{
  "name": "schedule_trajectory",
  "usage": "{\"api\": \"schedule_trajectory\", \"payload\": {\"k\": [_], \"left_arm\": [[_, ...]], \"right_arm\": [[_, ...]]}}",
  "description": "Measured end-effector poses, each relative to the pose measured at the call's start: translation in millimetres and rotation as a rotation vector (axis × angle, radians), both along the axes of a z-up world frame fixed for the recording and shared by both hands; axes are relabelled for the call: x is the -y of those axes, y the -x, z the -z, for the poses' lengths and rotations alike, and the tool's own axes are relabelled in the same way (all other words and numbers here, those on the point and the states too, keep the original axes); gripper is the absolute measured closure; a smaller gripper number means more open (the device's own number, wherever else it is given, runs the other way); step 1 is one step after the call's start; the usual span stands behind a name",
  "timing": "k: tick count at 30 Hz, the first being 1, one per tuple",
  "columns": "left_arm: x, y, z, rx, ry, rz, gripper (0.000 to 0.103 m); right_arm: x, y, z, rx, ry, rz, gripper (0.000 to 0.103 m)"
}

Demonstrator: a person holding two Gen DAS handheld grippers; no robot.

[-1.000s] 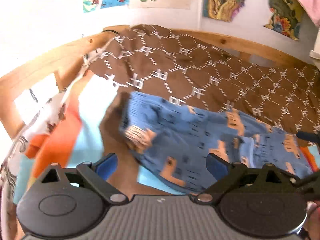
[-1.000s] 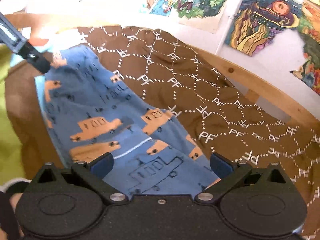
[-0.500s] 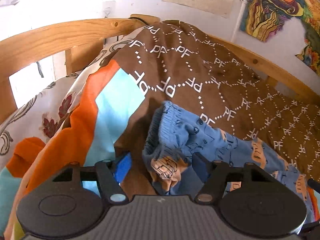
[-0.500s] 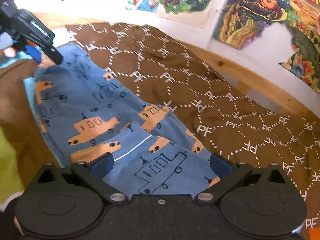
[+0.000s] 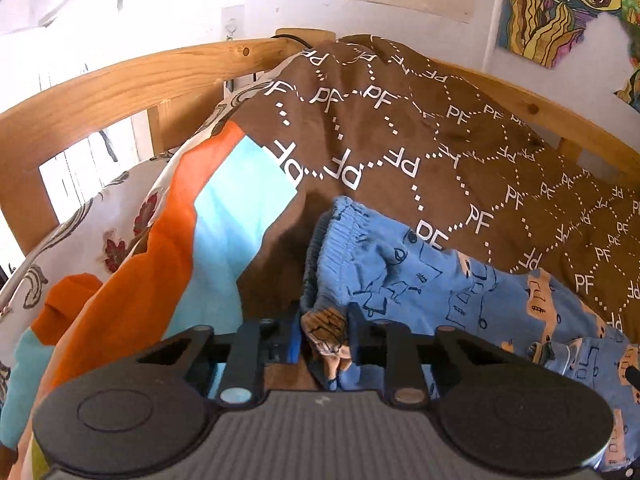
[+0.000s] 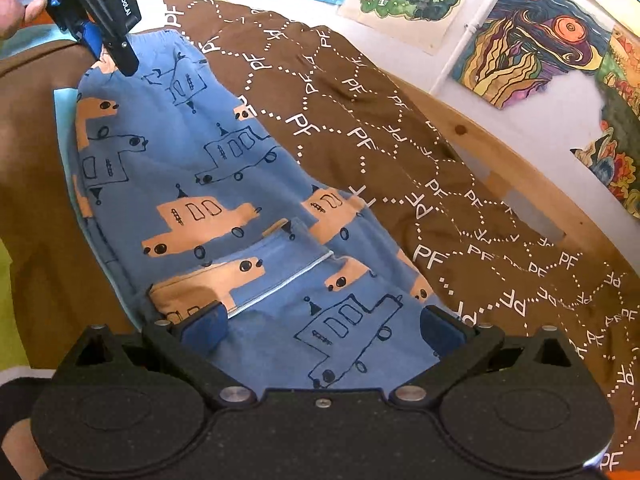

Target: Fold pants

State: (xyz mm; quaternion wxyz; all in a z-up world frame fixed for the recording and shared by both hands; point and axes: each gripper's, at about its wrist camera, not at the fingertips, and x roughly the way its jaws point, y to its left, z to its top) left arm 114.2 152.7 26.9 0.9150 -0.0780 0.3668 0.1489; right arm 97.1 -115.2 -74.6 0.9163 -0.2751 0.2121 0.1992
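The blue pants (image 6: 224, 184) lie flat on the brown blanket (image 6: 400, 160) on the bed. The left gripper (image 5: 324, 338) is clamped on the waistband corner, likely to lift it over. The right gripper (image 6: 324, 324) hovers spread apart above the leg end.

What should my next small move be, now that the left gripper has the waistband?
Probably close the right gripper on the pants. It is open, its fingers straddling the fabric, while the left gripper already pinches the waistband. Gripping both ends should let you lift and fold.
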Motion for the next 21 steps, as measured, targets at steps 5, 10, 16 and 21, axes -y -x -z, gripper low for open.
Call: {"api": "schedule_trajectory", "payload": {"k": [5, 10, 16, 21], "left_arm": [[21.8, -1.7, -7.5, -0.009, -0.107, 0.003, 0.084], [52.0, -1.2, -18.1, -0.012, -0.220, 0.033, 0.084], [89.4, 1.7, -41.5, 0.028, -0.272, 0.120, 0.085], [119.4, 4.5, -59.0, 0.073, -0.269, 0.207, 0.085]], "right_arm": [[0.3, 0.0, 0.5, -0.003, 0.001, 0.003, 0.001], [2.2, 1.1, -0.7, 0.005, -0.006, -0.002, 0.001], [9.5, 2.3, -5.8, 0.004, -0.032, -0.012, 0.001], [32.9, 6.2, -19.1, 0.013, -0.038, -0.011, 0.001]]}}
